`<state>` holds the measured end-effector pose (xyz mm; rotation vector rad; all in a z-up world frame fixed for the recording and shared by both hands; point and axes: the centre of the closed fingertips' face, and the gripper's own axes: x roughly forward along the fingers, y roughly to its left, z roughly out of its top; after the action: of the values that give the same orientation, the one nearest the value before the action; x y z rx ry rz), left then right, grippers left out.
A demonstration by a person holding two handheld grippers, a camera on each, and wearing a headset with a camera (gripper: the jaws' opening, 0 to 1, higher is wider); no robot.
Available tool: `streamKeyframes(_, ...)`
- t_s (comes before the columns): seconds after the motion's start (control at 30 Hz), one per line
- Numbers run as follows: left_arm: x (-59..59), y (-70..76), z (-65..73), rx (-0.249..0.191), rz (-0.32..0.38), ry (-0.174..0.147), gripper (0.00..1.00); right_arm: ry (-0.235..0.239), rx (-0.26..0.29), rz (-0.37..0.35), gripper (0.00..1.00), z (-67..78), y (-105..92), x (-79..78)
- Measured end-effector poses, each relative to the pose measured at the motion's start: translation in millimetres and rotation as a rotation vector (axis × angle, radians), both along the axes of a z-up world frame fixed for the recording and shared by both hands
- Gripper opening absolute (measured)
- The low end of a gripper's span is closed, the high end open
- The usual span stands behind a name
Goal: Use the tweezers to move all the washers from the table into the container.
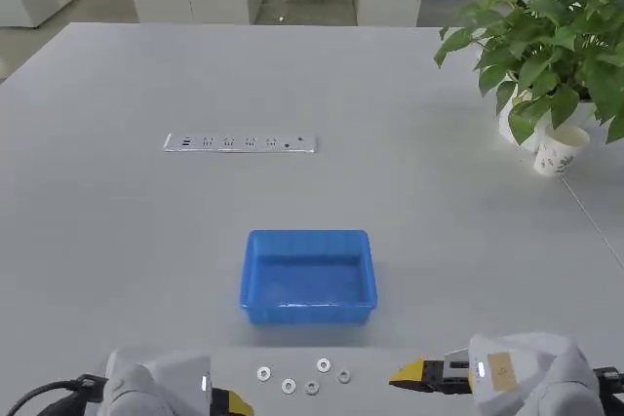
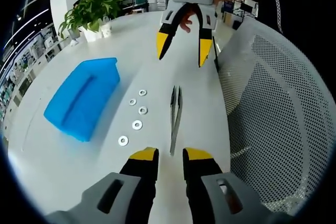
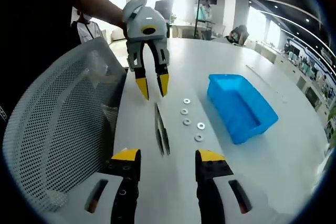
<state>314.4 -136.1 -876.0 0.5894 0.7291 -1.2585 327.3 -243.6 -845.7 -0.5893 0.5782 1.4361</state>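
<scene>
Several small steel washers (image 1: 312,388) lie in a loose cluster near the table's front edge, just in front of the empty blue container (image 1: 308,280). Slim metal tweezers (image 2: 176,111) lie flat on the table between the two grippers, beside the washers (image 2: 137,125). My left gripper (image 2: 170,156) is open by a narrow gap, empty, its tips just short of the tweezers' end. My right gripper (image 3: 168,156) faces it from the other end of the tweezers (image 3: 160,129), open wide and empty. In the head view the left gripper (image 1: 234,402) and right gripper (image 1: 405,375) flank the washers.
A potted plant (image 1: 556,46) and a paper cup (image 1: 561,153) stand at the far right. A white power strip (image 1: 240,143) lies beyond the container. A mesh chair back (image 2: 273,108) stands close behind the table's front edge.
</scene>
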Motion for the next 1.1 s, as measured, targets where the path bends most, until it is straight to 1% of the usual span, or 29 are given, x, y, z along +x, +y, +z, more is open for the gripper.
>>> streamKeyframes(0.13, -0.2, -0.9, -2.5, 0.006, -0.012, 0.006, 0.20, 0.002, -0.012, 0.030, 0.37, -3.8, 6.9, -2.1)
streamKeyframes(0.23, -0.4, -1.6, -5.2, 0.014, -0.022, 0.011, 0.19, 0.007, -0.020, 0.048, 0.35, -7.7, 11.5, -3.1)
streamKeyframes(0.27, 0.0, -1.5, -5.9, 0.019, -0.027, 0.007, 0.18, 0.013, -0.027, 0.057, 0.34, -10.1, 12.8, -4.1)
streamKeyframes(0.3, -0.2, -1.9, -6.5, 0.022, -0.030, 0.010, 0.18, 0.018, -0.033, 0.066, 0.33, -11.9, 13.6, -5.5)
streamKeyframes(0.4, 0.3, -2.4, -7.2, 0.027, -0.037, 0.010, 0.16, 0.019, -0.046, 0.087, 0.32, -17.5, 17.0, -7.0)
streamKeyframes(0.53, 0.9, -3.1, -9.5, 0.035, -0.051, 0.012, 0.14, 0.027, -0.053, 0.096, 0.31, -21.3, 21.8, -7.8)
streamKeyframes(0.73, 0.8, -3.7, -13.9, 0.051, -0.075, 0.003, 0.08, 0.041, -0.058, 0.106, 0.29, -27.4, 29.0, -8.8)
streamKeyframes(0.8, 1.2, -3.7, -13.5, 0.050, -0.075, -0.001, 0.06, 0.044, -0.062, 0.108, 0.28, -29.4, 30.4, -8.6)
streamKeyframes(1.1, 1.1, -4.2, -12.6, 0.046, -0.078, 0.001, 0.05, 0.052, -0.073, 0.117, 0.25, -35.3, 35.8, -9.2)
